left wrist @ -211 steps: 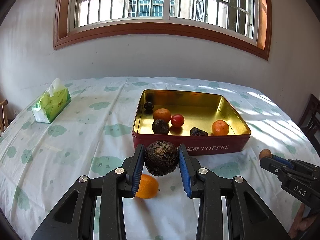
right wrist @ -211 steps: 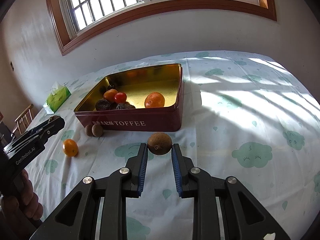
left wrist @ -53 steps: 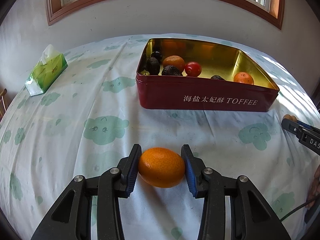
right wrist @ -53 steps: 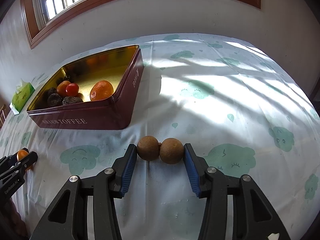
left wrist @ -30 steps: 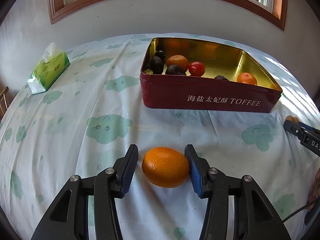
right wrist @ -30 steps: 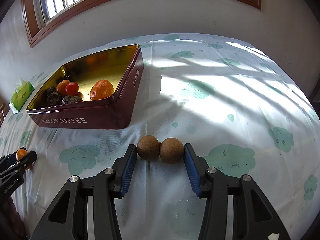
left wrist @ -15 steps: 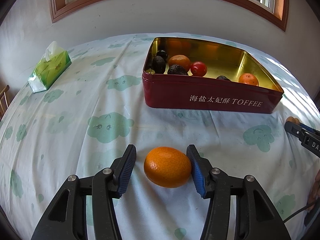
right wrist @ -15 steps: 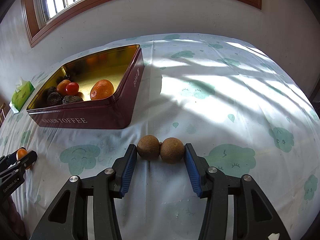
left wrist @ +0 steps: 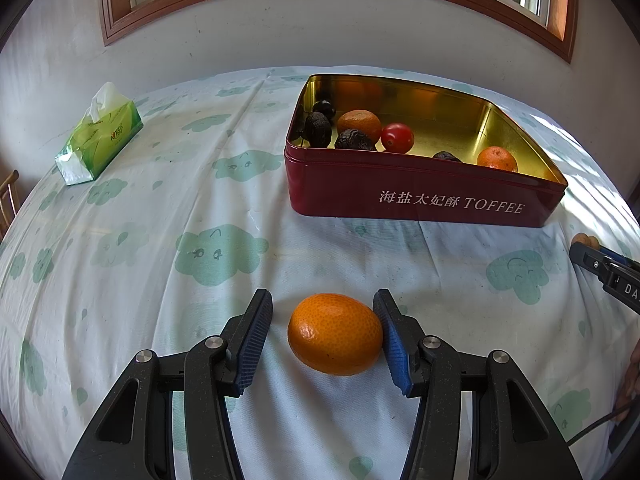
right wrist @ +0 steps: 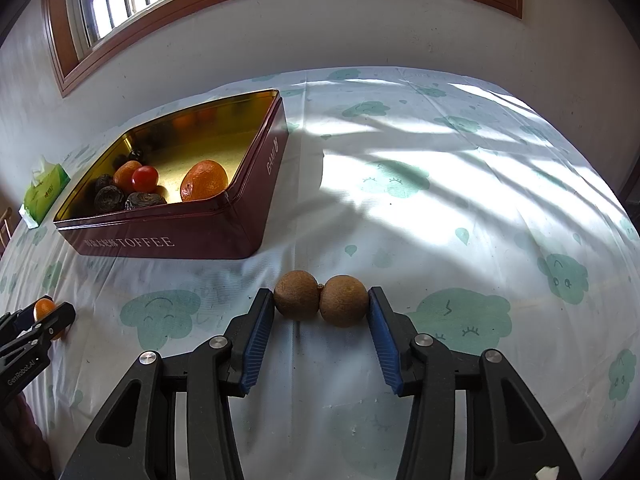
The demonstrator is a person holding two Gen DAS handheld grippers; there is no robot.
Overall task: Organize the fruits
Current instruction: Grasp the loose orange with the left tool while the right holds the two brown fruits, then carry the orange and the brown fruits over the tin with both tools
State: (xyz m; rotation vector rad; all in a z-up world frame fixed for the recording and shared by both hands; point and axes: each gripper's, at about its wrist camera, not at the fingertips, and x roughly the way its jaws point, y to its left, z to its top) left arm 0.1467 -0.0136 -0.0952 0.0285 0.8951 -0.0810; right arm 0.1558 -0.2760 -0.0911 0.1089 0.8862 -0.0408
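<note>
In the left wrist view an orange mandarin (left wrist: 335,334) lies on the tablecloth between the fingers of my left gripper (left wrist: 324,336). The jaws are open; the right pad touches it, the left stands apart. In the right wrist view two brown round fruits (right wrist: 321,299), joined side by side, lie between the fingers of my right gripper (right wrist: 321,330). Both pads touch the pair on the cloth. The red toffee tin (left wrist: 420,200) with gold inside holds mandarins, a cherry tomato (left wrist: 397,137) and dark wrinkled fruits; it also shows in the right wrist view (right wrist: 168,240).
A green tissue pack (left wrist: 100,140) lies at the far left of the table. A wall with a window runs behind the table. The right gripper's tip (left wrist: 608,276) shows at the right edge of the left wrist view. The cloth right of the tin is sunlit.
My left gripper's jaws have opened wider around the mandarin, which now rests on the cloth. The right gripper and its two brown fruits have stayed put.
</note>
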